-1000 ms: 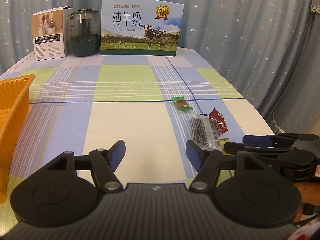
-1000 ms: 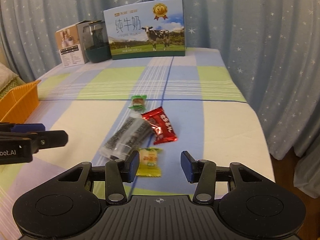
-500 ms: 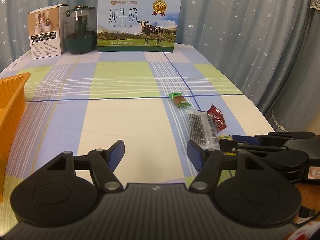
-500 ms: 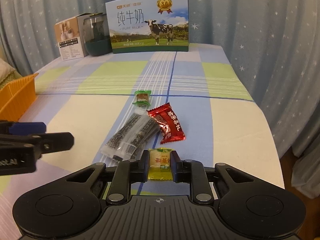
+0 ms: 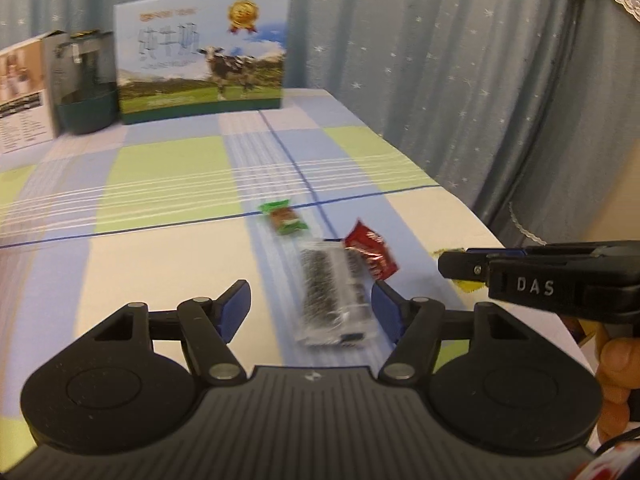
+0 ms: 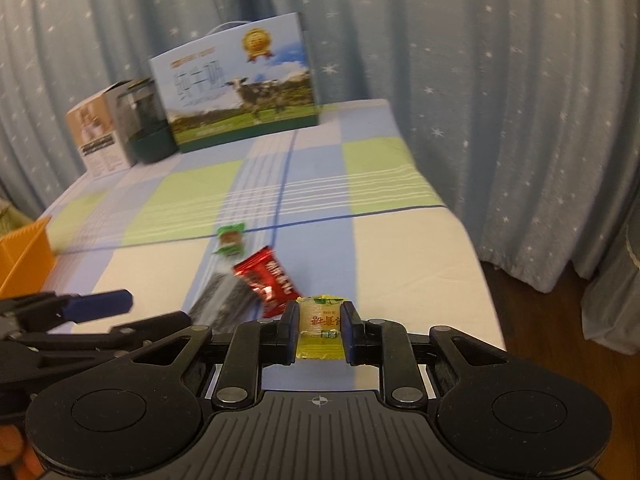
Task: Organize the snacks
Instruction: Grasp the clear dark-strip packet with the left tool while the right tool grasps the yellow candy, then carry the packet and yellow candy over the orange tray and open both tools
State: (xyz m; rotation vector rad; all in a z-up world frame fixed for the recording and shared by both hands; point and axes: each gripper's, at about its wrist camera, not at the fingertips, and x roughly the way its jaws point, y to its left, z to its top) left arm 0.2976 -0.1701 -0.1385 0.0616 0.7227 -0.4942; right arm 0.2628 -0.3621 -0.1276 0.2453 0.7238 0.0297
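the right gripper (image 6: 320, 326) is clamped on a small yellow candy packet (image 6: 320, 330), its two pads pressing the wrapper's sides, and the packet sits lifted just above the checked tablecloth (image 6: 400, 264) near the table's right edge. the left gripper (image 5: 311, 310) has its jaws apart with nothing pressed between them; its jaws have just closed a little, and the clear packet of dark seeds (image 5: 334, 300) lies on the cloth in the gap between the blue pads, closer to the right one, contact not clear through the blur. a red snack wrapper (image 6: 268, 286) lies touching the far right corner of the seed packet, and a green-wrapped sweet (image 6: 231, 240) lies just beyond it on the blue stripe. an orange basket (image 6: 24, 256) shows at the left edge of the right wrist view. at the far end of the table stand a milk carton box with a cow picture (image 5: 202, 54), a dark green container (image 5: 82, 88) and a small white box (image 5: 22, 96), all before a star-patterned curtain (image 5: 440, 60).
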